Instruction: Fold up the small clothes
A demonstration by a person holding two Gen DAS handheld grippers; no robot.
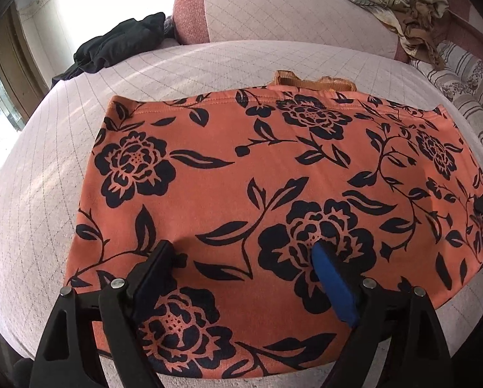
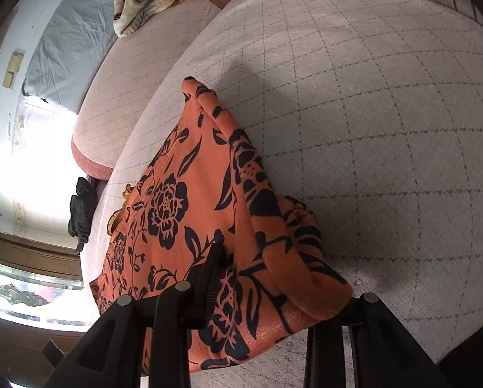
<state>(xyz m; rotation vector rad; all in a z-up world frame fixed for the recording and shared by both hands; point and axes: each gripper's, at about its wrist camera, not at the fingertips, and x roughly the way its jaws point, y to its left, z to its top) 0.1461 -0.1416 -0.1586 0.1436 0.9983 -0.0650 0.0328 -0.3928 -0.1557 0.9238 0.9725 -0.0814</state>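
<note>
The soft orange cloth [image 1: 257,174] with dark flowers is lying flat on the pink quilted cushion [image 1: 47,174]. My left tool [image 1: 241,252] is hovering wide open over its near edge, holding nothing. My right tool [image 2: 273,278] is pinching the cloth's bunched side edge, beside lots of open cushion.

The right gripper [image 2: 264,278] pinches a raised fold of an orange garment [image 2: 176,200] with black flowers, lifting its edge off a quilted pink cushion [image 2: 387,129]. A black cloth [image 2: 81,210] lies beyond.
</note>
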